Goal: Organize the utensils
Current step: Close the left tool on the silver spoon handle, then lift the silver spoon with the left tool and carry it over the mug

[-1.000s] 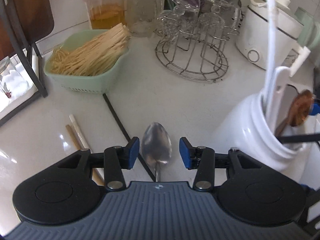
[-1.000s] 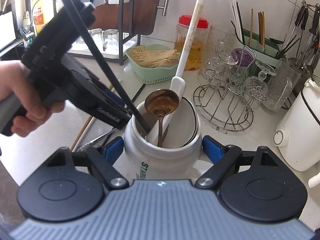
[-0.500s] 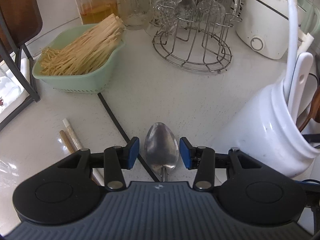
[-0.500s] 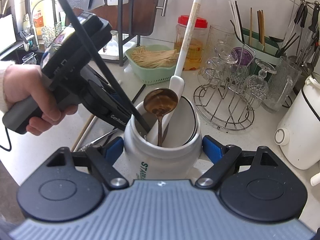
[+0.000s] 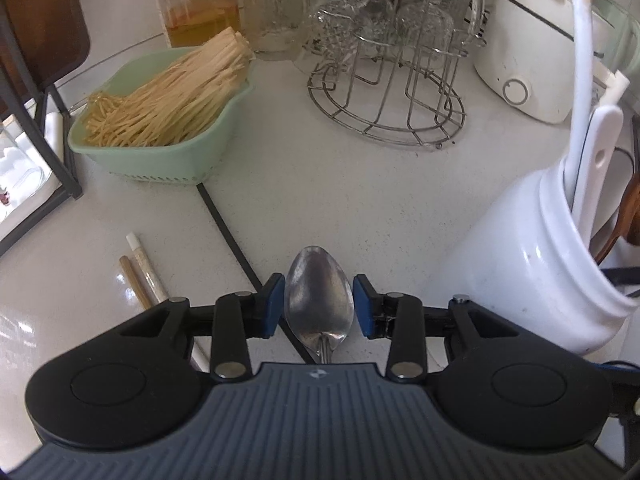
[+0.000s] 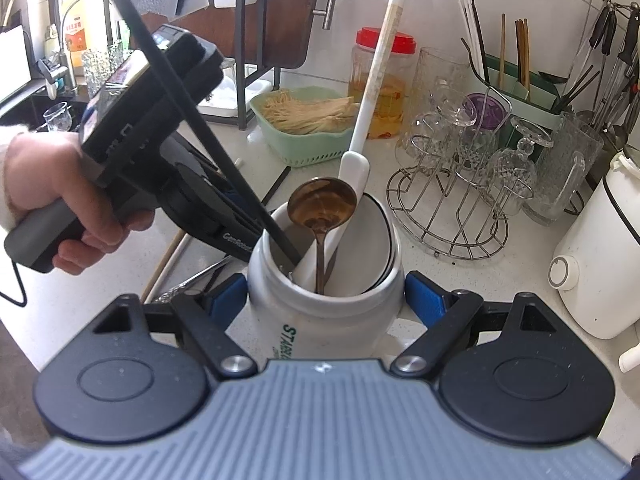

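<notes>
A silver spoon [image 5: 319, 304] lies on the white counter with its bowl between the blue pads of my left gripper [image 5: 319, 307]. The jaws are closing, and the pads stand right at the bowl's two edges without clearly pressing. To the right stands a white jar [image 5: 532, 276]. My right gripper [image 6: 325, 304] is shut on this jar [image 6: 320, 320], a pad on each side. In the jar stand a brown spoon [image 6: 322, 202], a long white utensil [image 6: 376, 72] and a black chopstick [image 6: 192, 120]. A hand [image 6: 48, 184] holds the left gripper just left of the jar.
A green basket [image 5: 160, 152] of pale sticks sits at the back left. Behind are a wire rack of glasses [image 5: 388, 112] and a white appliance [image 5: 528, 60]. Loose chopsticks [image 5: 140, 272] and a black stick [image 5: 228, 228] lie left of the spoon. A dark metal stand [image 5: 60, 140] borders the left.
My left gripper has come closer to the counter and the spoon's bowl looks larger; its pads have narrowed around the bowl. The right gripper and jar have stayed put.
</notes>
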### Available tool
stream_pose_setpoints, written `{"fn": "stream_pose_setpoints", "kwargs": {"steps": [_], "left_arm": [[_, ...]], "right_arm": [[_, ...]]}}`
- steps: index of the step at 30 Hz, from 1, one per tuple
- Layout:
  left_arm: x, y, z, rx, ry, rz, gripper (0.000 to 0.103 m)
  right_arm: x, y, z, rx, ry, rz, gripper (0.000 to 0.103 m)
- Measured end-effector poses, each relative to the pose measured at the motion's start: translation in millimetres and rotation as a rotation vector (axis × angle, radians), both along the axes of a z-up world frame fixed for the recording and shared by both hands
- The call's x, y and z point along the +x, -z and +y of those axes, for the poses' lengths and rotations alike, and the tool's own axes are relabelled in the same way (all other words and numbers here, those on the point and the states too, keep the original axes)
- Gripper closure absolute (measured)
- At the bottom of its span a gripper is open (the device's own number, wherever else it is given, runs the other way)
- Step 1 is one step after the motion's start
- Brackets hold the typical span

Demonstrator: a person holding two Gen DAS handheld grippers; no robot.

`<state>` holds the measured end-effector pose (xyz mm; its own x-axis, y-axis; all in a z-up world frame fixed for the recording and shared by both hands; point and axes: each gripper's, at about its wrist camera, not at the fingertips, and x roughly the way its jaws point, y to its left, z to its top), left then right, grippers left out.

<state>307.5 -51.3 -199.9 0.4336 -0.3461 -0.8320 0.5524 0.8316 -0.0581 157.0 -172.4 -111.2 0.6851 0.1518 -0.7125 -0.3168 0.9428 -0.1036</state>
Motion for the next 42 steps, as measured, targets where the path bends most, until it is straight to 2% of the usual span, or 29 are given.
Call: {"fn": "stream_pose_setpoints", "kwargs": {"steps": [13,16,19,24,30,42], "left_arm": [[-24.9,-32.5,19.4,-0.076,-0.126,-0.021,0.061],[-27.9,-39.3,25.0,-0.093,-0.170,-0.021,0.061],[-29.4,-46.8,32.6,-0.145,-0.230,-0.003,0.061],[-36.3,-58.5,35.6,-0.143,-0.287,-0.010,0.061],[-45.8,-75.7,45.7,-0.202,-0.351,-0.001,0.061],[-63.7,-114.0,52.6,-0.256,-0.405,-0.110,0.061]], "right_arm": [[5.8,-2.9,3.8,-0.018,0.016,0.047,0.015],[4.2,-2.3,3.8,-0.018,0.015,0.040,0.015],[3.5,-1.5,3.2,-0.016,0.015,0.034,0.015],[2.8,-2.0,3.7,-0.019,0.013,0.034,0.015],[0.4,-1.6,3.9,-0.018,0.010,0.024,0.015],[-1.1,-1.6,3.6,-0.021,-0.012,0.014,0.015]]}}
